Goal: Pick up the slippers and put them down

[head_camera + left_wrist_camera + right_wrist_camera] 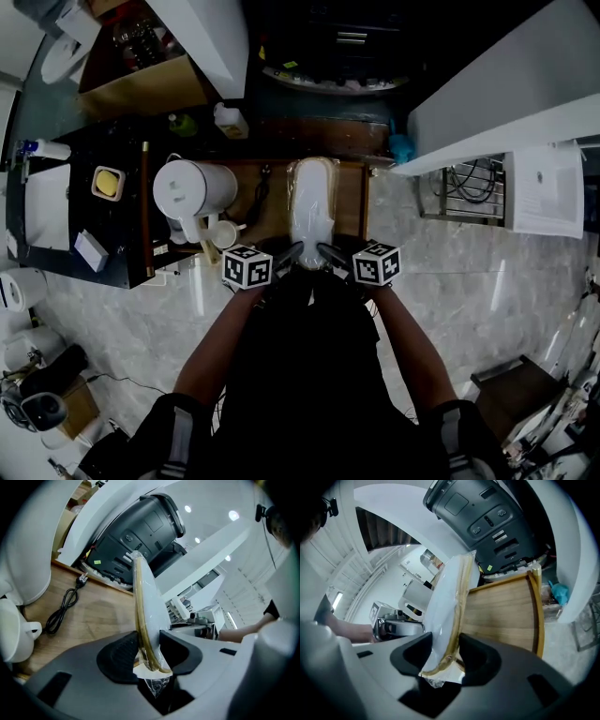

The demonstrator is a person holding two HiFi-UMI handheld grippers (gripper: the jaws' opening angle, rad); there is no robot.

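A pair of white slippers [311, 202] in clear plastic wrap is lifted off the wooden tray [349, 202], with its near end in both grippers. My left gripper [292, 253] is shut on the left part of that end. My right gripper [328, 251] is shut on the right part. In the left gripper view the slippers [146, 597] stand on edge between the black pads of the left gripper [149, 644], which press on them. In the right gripper view the slippers [449, 597] are likewise pinched by the right gripper [446, 653], above the tray [501, 611].
A white kettle [192, 187], a cup [223, 232] and a black cable [260, 192] lie left of the tray. A black appliance [136, 531] stands behind it. A white counter [506, 94] runs along the right. The floor is grey marble.
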